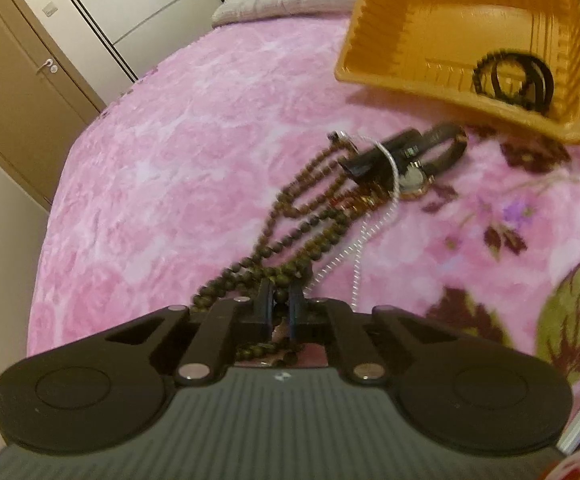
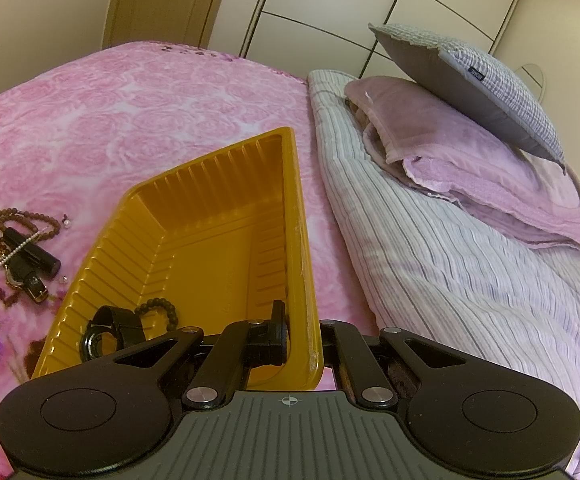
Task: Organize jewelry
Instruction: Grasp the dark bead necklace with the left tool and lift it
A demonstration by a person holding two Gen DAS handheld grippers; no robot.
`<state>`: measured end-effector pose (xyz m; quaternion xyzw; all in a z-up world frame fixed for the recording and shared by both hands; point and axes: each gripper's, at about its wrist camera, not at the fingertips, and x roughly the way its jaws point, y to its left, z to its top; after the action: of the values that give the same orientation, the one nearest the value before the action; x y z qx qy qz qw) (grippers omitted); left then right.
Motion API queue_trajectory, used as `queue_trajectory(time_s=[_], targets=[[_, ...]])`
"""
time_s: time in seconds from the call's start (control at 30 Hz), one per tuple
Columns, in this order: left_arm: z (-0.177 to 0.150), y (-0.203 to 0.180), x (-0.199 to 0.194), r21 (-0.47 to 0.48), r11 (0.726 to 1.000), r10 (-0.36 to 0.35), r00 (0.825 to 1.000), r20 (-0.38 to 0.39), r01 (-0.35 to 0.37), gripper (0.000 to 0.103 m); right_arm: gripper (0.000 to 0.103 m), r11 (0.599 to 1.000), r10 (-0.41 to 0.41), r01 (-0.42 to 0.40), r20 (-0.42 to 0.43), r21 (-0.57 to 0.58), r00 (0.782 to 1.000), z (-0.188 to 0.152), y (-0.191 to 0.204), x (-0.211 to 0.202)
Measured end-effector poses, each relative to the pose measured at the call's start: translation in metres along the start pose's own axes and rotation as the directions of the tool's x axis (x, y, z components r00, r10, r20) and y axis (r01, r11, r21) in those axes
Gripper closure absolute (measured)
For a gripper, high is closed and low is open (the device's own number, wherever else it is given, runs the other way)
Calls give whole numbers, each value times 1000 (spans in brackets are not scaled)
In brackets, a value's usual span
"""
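Gripping a brown bead strand (image 1: 290, 236) low in the left wrist frame, my left gripper (image 1: 279, 307) has its jaws narrowed on the beads, which run up the frame to the pile on the pink blanket (image 1: 177, 132). That view alone shows the pile close: one black tube (image 1: 374, 158), one gold-rimmed watch (image 1: 414, 180) on a dark strap, one thin silver chain (image 1: 354, 256), all tangled with the looped beads.

My right gripper (image 2: 298, 330) pinches the right rim of one orange tray (image 2: 209, 240), one finger (image 2: 277, 316) inside the wall, the other hidden behind it. The tray is tilted, and in the left view it hangs at upper right above the pile. Only the right view looks fully into it: one black watch (image 2: 105, 332) and one dark bead bracelet (image 2: 159, 312) lie in its low corner at lower left. That view also shows a striped quilt (image 2: 430, 260), one folded lilac towel (image 2: 490, 184) and one grey pillow (image 2: 486, 84), whose small dark tag is too small to read.
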<state>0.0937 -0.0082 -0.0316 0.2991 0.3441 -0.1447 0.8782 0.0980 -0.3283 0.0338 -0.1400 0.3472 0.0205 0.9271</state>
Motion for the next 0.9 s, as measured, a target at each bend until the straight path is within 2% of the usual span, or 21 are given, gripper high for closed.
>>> queue_trajectory(time_s=[0.1, 0.2, 0.33, 0.53, 0.9], targets=[[6, 17, -16, -19, 1000, 10, 999, 40, -10, 97, 99, 1000, 1, -1, 2, -2, 1000, 1, 0, 0], [16, 36, -36, -32, 998, 52, 994, 91, -50, 97, 99, 1000, 2, -2, 6, -2, 1000, 2, 0, -1], [31, 65, -66, -72, 993, 100, 980, 172, -89, 97, 99, 1000, 2, -2, 6, -1, 1000, 2, 0, -2], [56, 94, -101, -99, 988, 137, 957, 254, -115, 97, 99, 1000, 2, -2, 6, -3, 1000, 2, 0, -2], [99, 115, -138, -84, 991, 123, 928, 352, -100, 97, 99, 1000, 2, -2, 9, -8, 1000, 4, 2, -2]])
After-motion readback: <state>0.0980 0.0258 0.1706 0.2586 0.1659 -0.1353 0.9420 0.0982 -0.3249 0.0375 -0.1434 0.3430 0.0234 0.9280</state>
